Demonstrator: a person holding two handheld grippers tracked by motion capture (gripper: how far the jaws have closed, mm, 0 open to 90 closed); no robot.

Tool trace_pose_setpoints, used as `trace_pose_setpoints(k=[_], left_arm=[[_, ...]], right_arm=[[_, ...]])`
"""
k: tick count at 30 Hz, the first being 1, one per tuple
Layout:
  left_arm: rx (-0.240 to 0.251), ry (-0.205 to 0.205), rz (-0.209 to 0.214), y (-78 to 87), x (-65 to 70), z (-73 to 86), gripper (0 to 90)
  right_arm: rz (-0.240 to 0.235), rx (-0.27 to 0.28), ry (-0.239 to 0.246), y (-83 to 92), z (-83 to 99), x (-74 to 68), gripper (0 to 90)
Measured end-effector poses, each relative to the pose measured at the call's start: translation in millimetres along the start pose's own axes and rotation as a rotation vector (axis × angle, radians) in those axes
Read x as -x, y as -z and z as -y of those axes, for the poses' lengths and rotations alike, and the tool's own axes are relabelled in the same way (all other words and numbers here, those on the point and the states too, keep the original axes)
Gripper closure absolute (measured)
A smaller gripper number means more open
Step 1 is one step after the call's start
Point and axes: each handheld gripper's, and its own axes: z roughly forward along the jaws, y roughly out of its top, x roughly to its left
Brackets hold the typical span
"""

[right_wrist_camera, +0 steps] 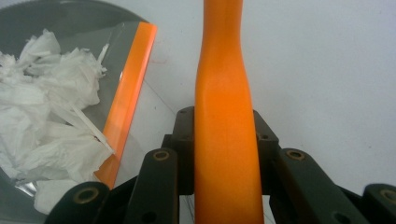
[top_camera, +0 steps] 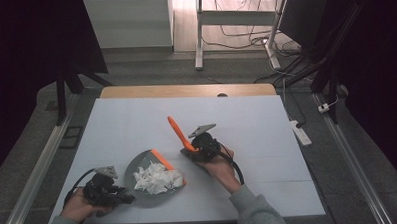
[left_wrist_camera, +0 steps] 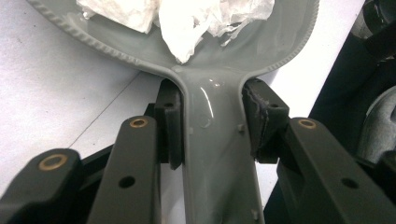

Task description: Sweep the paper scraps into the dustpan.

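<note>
Right now your left gripper (top_camera: 123, 197) is clamped on the handle of the grey dustpan (top_camera: 144, 164), which lies flat on the white table (top_camera: 267, 139) near its front edge with crumpled white paper (top_camera: 156, 177) in it. Your right gripper (top_camera: 192, 150), just beside the pan's orange lip, squeezes the orange brush handle (top_camera: 177, 132).

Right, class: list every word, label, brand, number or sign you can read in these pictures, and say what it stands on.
None: no readable text on the grey dustpan, its crumpled paper, the orange handle or the white table.
</note>
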Motion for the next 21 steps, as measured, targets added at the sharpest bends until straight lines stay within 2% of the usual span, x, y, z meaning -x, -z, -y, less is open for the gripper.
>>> trace_pose_setpoints(k=[11,18,21], left_arm=[[0.005,-0.005,-0.003,-1.4,2.8,-2.6,62.0],[0.003,-0.009,-0.003,-3.7,5.2,-5.0,61.9],[0.003,-0.011,-0.007,-4.7,6.5,-6.3,62.0]], right_arm=[[-0.026,-0.016,0.019,-6.4,-1.8,-11.3,70.6],[-0.037,-0.030,0.029,-14.4,-9.1,-28.0,70.6],[-0.044,-0.035,0.053,-18.8,-13.3,-39.1,70.6]])
